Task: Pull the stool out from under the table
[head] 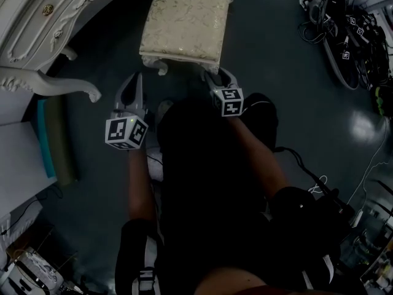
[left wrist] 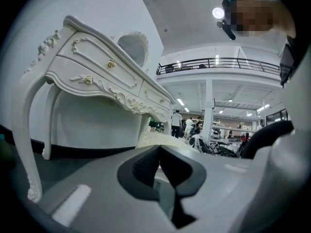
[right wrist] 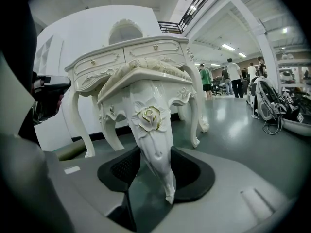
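Note:
The stool (head: 184, 17) has a cream patterned cushion and carved white legs. It stands on the floor beside the white dressing table (head: 37, 17). My right gripper (head: 216, 77) is at the stool's near right corner. In the right gripper view its jaws are shut on the stool's leg (right wrist: 153, 140), just below a rose carving. My left gripper (head: 137, 78) hovers left of the stool and holds nothing. In the left gripper view its pads (left wrist: 146, 166) meet at the tips, facing the table (left wrist: 97, 76).
Cables and gear (head: 344, 29) lie on the floor at the far right. A green and teal roll (head: 55, 134) lies by the table's curved leg (head: 61, 85). A bag (right wrist: 265, 98) and several people (right wrist: 233, 76) are farther off in the hall.

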### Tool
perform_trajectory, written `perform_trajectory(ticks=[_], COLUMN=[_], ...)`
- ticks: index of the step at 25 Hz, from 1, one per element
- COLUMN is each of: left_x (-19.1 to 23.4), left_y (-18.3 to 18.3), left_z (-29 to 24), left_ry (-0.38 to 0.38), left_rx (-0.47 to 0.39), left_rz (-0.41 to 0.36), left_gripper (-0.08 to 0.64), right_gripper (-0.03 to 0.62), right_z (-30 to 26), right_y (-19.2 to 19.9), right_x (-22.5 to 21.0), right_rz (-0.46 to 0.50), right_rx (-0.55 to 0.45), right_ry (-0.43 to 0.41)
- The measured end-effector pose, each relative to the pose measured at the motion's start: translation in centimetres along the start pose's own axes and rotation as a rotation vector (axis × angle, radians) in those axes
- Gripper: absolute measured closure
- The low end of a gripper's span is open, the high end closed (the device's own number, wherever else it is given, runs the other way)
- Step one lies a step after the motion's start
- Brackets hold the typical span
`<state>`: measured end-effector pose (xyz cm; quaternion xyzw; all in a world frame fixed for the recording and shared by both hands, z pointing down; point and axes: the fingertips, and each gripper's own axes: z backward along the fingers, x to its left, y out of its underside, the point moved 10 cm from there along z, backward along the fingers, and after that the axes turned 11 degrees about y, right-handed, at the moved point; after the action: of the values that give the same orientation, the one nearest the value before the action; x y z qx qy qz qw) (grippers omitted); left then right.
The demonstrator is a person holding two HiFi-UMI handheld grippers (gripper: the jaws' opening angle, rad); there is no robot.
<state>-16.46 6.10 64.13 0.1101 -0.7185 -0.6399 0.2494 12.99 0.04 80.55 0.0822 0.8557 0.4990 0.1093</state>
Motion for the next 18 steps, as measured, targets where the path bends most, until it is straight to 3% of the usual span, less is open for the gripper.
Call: perform_trajectory(ticks=[18], left_x=[0.9], left_y=[1.2], left_z=[2.4], left_ry=[-0.043], left_rx=[0.013], left_rz=[-0.002], left_gripper=[0.551], right_gripper=[0.393], right_z=[2.8], right_y=[0.7], right_x=[1.4], right_rz=[-0.039], right_rx=[0.106], right_ry=[0.033])
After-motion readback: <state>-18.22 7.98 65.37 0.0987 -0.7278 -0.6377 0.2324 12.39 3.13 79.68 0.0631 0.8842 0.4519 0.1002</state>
